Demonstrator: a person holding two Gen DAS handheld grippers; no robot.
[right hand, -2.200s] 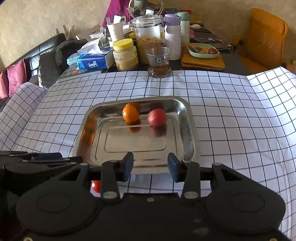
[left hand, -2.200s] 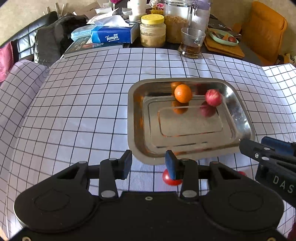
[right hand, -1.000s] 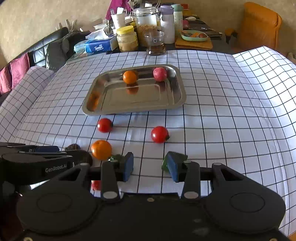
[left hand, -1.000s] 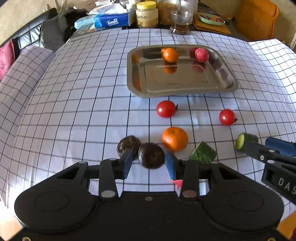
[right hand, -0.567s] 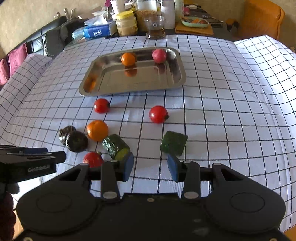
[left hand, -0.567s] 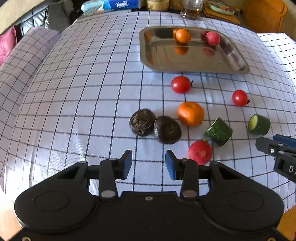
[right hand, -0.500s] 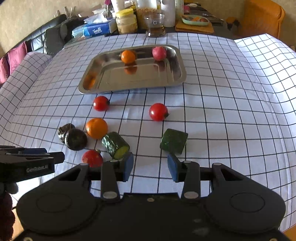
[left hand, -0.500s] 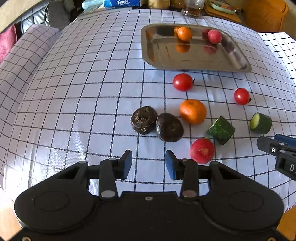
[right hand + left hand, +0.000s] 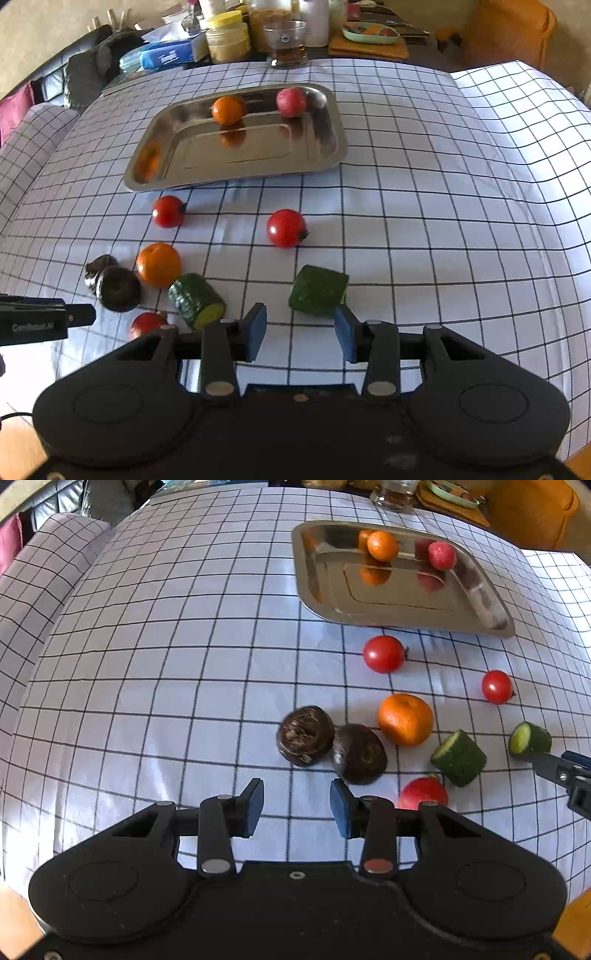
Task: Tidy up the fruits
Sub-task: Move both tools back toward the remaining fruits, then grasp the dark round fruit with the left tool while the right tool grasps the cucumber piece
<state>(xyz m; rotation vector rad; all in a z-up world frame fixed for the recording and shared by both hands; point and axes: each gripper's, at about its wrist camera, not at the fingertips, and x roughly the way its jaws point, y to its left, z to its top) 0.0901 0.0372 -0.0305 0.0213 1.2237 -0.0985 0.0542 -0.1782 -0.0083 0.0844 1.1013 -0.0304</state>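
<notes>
A steel tray [image 9: 406, 622] holds an orange [image 9: 382, 545] and a red fruit [image 9: 442, 555]. Loose on the checked cloth lie two tomatoes [image 9: 384, 654], an orange [image 9: 405, 720], two dark brown fruits [image 9: 304, 735], two cucumber pieces [image 9: 458, 757] and a red fruit [image 9: 423, 794]. My left gripper [image 9: 297, 808] is open and empty, just short of the dark fruits. My right gripper [image 9: 300, 332] is open too, with nothing between its fingers. A cucumber piece [image 9: 317, 290] lies just beyond its fingertips and a tomato [image 9: 286, 228] farther on.
Jars, a glass [image 9: 286, 44], a tissue box [image 9: 166, 54] and a dish stand at the table's far end. A black sofa [image 9: 48, 88] is at the left and an orange chair [image 9: 513, 33] at the back right. Bare cloth stretches to the left and right of the fruit.
Both grippers drew back from the tray, bringing the loose fruit into view. Over the last half second the left gripper sank closer to the dark fruits. Jaws unchanged.
</notes>
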